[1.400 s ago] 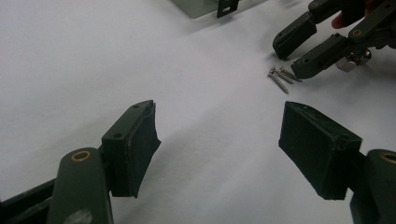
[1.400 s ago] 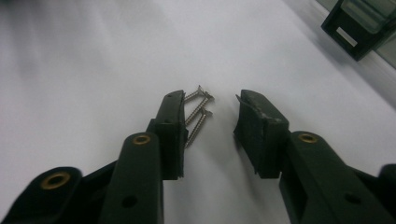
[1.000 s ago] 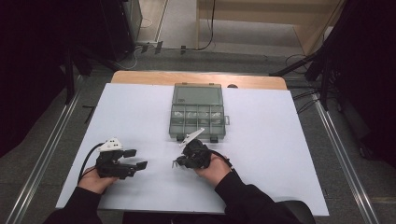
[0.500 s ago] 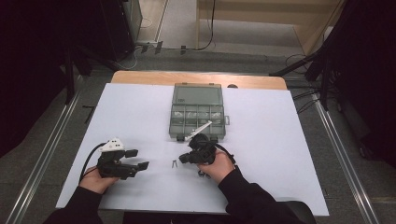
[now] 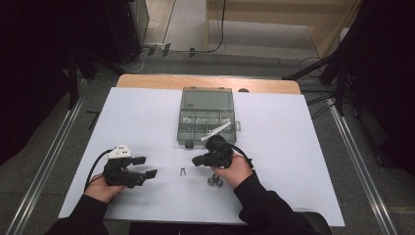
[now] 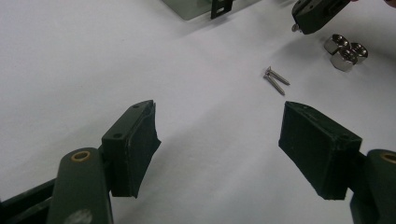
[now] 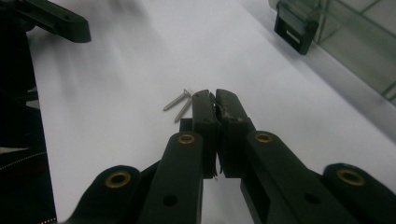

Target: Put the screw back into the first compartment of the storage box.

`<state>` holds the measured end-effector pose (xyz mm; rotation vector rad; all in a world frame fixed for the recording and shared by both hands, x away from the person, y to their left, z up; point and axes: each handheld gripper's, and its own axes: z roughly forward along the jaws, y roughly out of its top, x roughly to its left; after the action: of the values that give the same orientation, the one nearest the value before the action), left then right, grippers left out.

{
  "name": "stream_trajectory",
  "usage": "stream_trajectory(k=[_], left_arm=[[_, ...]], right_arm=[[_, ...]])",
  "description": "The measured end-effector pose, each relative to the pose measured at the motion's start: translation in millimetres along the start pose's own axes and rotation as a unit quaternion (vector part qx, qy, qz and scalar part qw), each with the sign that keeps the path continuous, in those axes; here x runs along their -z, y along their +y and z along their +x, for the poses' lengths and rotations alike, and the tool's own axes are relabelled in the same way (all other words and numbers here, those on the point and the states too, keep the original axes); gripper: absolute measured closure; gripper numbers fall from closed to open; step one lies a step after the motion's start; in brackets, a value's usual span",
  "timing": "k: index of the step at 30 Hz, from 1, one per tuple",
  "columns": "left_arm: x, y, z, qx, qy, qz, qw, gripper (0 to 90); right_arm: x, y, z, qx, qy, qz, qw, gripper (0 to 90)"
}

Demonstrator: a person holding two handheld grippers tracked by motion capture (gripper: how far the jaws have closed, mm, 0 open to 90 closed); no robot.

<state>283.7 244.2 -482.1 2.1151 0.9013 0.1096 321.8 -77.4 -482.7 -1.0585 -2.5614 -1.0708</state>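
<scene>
Two small silver screws lie crossed on the white table sheet, also seen as screws and screws. My right gripper hovers just right of them, jaws pressed together. From the left gripper view a tiny silver screw tip pokes out at the right gripper. My left gripper rests at the front left, open, nothing between its pads.
A clear compartment box with its lid open stands behind the right hand; its black latch is close by. Three steel nuts sit clustered under the right hand, also nuts. Table edges run left and right.
My right gripper has lifted and drawn to the right off the spot where the screws lie, uncovering two of them. The left gripper has stayed put.
</scene>
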Motion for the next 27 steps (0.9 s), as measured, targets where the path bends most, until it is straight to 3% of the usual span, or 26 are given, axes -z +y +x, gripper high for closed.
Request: stream_trajectory(k=[3,7,10,12,14,27], left_arm=[[-0.3,-0.1,0.1,0.001,-0.001,0.003,1.0000,27.3],[-0.2,-0.1,-0.5,0.001,0.000,0.001,1.0000,27.3],[-0.5,0.0,-1.2,-0.001,0.001,0.000,1.0000,27.3],[-1.1,-0.1,-1.3,-0.004,0.005,0.002,1.0000,27.3],[-1.8,0.3,-1.2,0.004,0.005,0.000,1.0000,27.3],[-2.3,0.3,-1.5,0.005,0.009,0.001,1.0000,27.3]], right_arm=[[1.8,2.8,2.3,0.012,0.000,-0.003,0.9999,88.8],[2.1,7.5,0.1,0.006,0.005,0.004,1.0000,88.8],[2.7,11.1,-2.7,0.000,0.022,0.010,0.9997,88.8],[4.6,14.7,-0.8,0.008,0.020,0.010,0.9997,88.8],[5.1,16.1,-0.9,0.006,0.019,0.009,0.9998,88.8],[10.6,31.2,-5.6,0.005,0.017,0.013,0.9998,88.8]])
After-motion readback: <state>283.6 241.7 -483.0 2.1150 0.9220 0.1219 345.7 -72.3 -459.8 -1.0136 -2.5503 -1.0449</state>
